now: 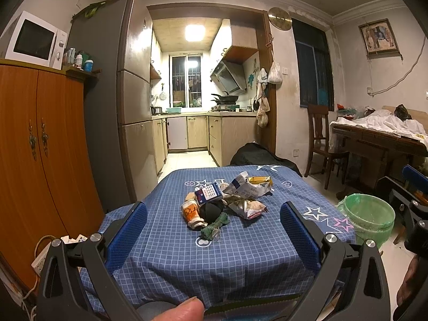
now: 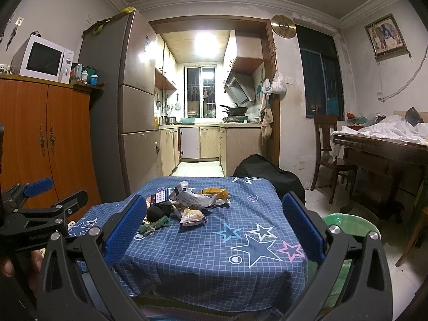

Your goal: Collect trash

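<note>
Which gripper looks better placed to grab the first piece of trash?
Probably the left gripper: the trash pile sits centred between its open fingers. From the right gripper the pile lies off to the left, while the bin sits beside it.

I am facing a narrow kitchen glowing under a square ceiling light (image 1: 194,32), with a tall grey fridge (image 1: 117,85), an orange wooden cabinet (image 1: 40,144), and a dark wooden chair (image 1: 322,139) standing on pale floor tiles (image 1: 187,160).
</note>
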